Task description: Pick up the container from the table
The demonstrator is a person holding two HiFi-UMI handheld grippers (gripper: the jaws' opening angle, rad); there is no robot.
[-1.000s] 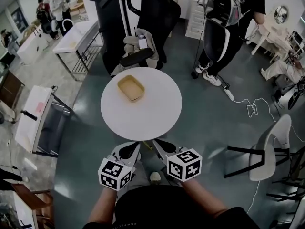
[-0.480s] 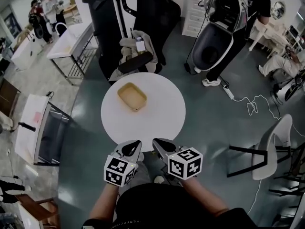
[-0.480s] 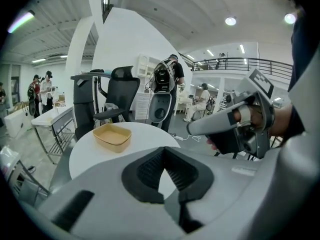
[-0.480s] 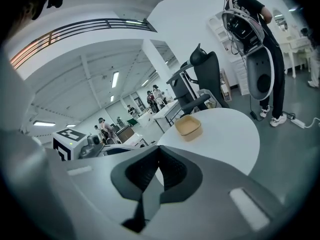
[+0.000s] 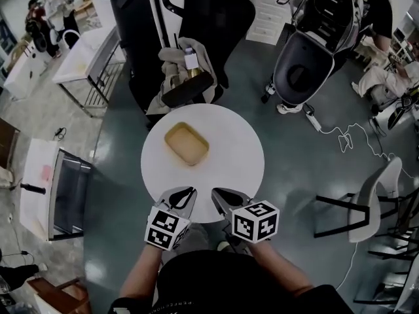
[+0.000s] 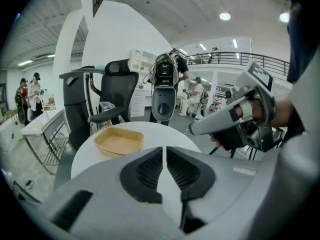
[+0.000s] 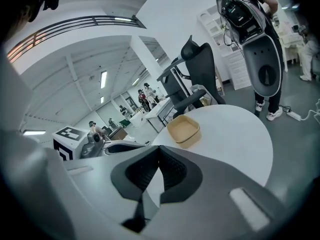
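**Both grippers at the table's near edge, container untouched**

The tan container sits open side up on the round white table, on the half away from the person and a little to their left, close to the black office chair behind the table. It is a shallow rectangular tray with rounded corners. I can see no print on it from any angle.

The left gripper and right gripper hover side by side over the table's near rim, well apart from the container and pointing toward it. In the left gripper view, the left gripper's jaws are opening: only a narrow slit shows between the ribbed black pads, with nothing in it, and the container lies ahead to the left. In the right gripper view, the right gripper's jaws meet at the tips, empty, with the container ahead on the tabletop.

The only clear markings are the black-and-white square patterns on the left marker cube and the right marker cube. These are coded blocks, not letters. A bottle stands on the chair's seat among a beige cloth. It has a white label, but the print is too small to read.
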